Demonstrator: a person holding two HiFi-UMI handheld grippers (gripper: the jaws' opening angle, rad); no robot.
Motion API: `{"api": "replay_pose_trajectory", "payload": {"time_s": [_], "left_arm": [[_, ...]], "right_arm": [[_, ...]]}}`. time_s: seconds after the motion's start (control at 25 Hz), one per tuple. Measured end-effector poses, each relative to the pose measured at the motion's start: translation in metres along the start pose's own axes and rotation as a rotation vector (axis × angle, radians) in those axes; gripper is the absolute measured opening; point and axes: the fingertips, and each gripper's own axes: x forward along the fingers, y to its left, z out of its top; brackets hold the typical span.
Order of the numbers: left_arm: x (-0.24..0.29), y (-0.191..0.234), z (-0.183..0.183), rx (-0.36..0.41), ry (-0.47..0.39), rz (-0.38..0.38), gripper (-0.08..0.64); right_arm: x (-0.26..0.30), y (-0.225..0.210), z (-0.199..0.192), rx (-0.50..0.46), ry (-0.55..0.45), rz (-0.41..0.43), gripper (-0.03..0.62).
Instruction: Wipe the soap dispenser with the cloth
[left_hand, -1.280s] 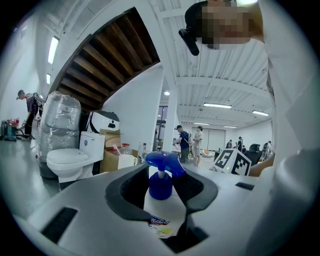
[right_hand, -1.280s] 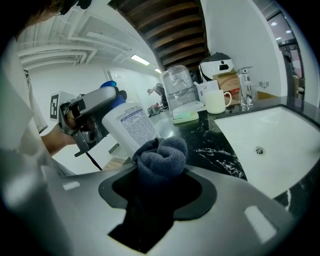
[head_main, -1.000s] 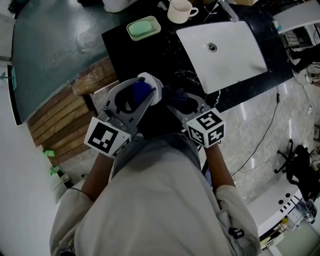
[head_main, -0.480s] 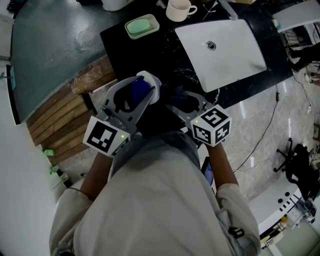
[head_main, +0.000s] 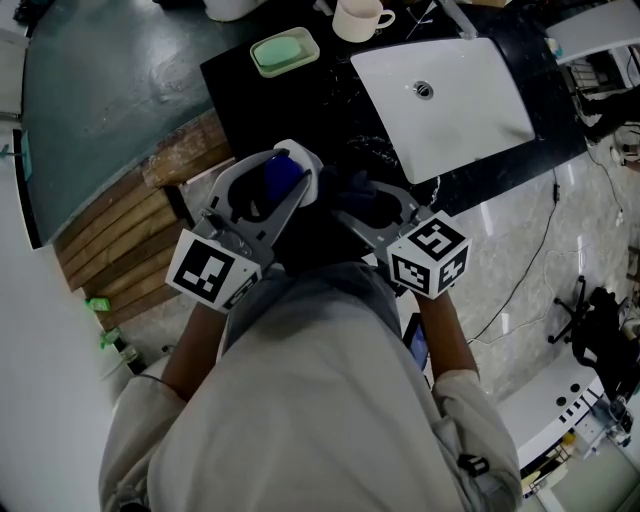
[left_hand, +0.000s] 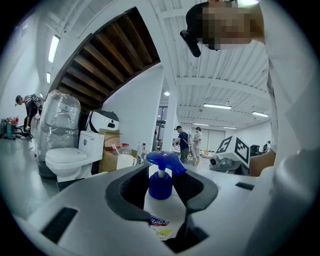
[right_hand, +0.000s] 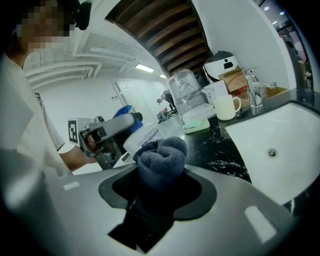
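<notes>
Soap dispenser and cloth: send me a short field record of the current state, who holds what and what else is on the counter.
Left hold: left gripper shut on the soap dispenser, upright, blue pump on top
Right hold: right gripper shut on the cloth, a dark grey wad
Gap: cloth right beside the dispenser's white body; contact unclear
Surroundings: black counter with white sink, green soap dish, mug

Black counter (head_main: 245, 105); green soap dish (head_main: 285, 52), white mug (head_main: 358, 20) beside white sink (head_main: 470, 110)
</notes>
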Motion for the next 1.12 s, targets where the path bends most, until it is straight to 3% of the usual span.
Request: {"api": "replay_pose_trajectory", "payload": {"time_s": [1.12], "left_arm": [[0.011,-0.002,-0.001,-0.015,-0.014,-0.007,0.143]], "right_arm": [[-0.022,0.018,0.055,-0.026,-0.141,0.059,0.173]]}}
